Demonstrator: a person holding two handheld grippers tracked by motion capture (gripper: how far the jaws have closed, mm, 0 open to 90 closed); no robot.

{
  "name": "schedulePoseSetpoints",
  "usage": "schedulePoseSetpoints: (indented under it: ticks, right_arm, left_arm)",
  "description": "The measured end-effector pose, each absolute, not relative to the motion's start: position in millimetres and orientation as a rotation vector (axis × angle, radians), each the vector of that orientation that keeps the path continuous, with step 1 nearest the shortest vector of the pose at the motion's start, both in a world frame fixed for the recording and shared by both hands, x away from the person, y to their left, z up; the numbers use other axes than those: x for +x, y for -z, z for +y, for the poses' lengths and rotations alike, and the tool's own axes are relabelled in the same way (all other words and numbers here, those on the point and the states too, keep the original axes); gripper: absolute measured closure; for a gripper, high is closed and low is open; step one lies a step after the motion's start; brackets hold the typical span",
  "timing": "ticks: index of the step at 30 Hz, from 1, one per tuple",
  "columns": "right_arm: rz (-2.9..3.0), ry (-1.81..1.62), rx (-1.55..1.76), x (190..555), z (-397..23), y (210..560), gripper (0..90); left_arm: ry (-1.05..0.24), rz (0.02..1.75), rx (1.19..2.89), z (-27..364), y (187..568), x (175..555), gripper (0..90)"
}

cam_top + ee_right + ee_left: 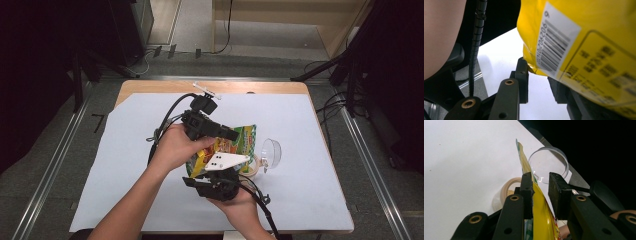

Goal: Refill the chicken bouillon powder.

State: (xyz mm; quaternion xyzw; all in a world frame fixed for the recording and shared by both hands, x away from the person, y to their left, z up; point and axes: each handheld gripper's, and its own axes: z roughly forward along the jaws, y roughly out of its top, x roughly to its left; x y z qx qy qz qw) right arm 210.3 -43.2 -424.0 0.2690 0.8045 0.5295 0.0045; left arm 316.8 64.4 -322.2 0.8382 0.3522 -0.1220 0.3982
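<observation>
A yellow and green snack bag (241, 140) is held up over the middle of the white sheet. My left gripper (231, 134) reaches in from the left, gripped by a hand. In the left gripper view the bag's thin edge (541, 215) runs between the jaws of my left gripper (540, 180), against the left pad, with a clear gap to the right pad. My right gripper (220, 174) comes up from below the bag under its grey plate. In the right gripper view the bag's barcode side (579, 37) covers the right jaw of my right gripper (537, 75), its corner at the tips.
A clear round dish (271, 151) (549, 160) lies just right of the bag. A beige tape roll (256, 167) (507, 188) sits beside it. A small white piece (206, 90) lies at the table's far edge. The white sheet (130, 150) covers most of the wooden table.
</observation>
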Motion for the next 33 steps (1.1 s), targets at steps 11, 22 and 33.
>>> schedulePoseSetpoints:
  ticks: [11, 22, 33]
  right_arm:
    - [2.524, -1.663, 0.828, 211.4, -43.8, 423.4, 72.0]
    - [2.518, -1.672, 0.834, 211.5, -43.9, 422.4, 72.0]
    - [2.518, -1.668, 0.823, 211.5, -43.6, 422.5, 72.1]
  left_arm:
    - [0.310, 0.892, 2.121, 64.7, 321.8, 317.5, 73.8]
    - [0.304, 0.892, 2.116, 65.4, 321.5, 318.1, 73.5]
    - [0.289, 0.893, 2.127, 64.4, 321.5, 316.8, 73.4]
